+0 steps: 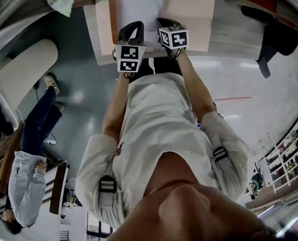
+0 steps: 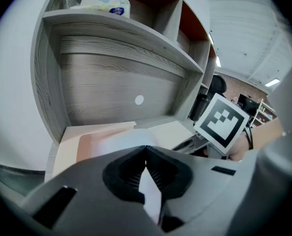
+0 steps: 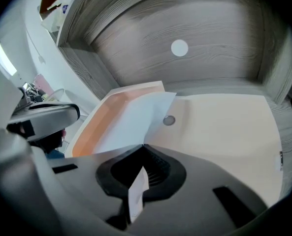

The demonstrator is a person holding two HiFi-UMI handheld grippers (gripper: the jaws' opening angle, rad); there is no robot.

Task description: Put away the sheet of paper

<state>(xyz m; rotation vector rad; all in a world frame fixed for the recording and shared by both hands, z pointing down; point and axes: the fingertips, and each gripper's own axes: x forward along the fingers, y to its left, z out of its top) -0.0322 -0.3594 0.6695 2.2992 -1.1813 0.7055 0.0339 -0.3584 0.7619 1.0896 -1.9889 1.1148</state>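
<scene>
Our left tongs [image 2: 146, 150] and right tongs [image 3: 144, 149] are both closed on the sheet of paper [image 3: 131, 124]. It spreads over the open folder [image 3: 224, 132] on the tabletop [image 1: 234, 39].

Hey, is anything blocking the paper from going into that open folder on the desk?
Nothing visible does. The left gripper and right gripper are shut on the paper, which extends over the open folder. Only a small snap button shows beside it.
</scene>
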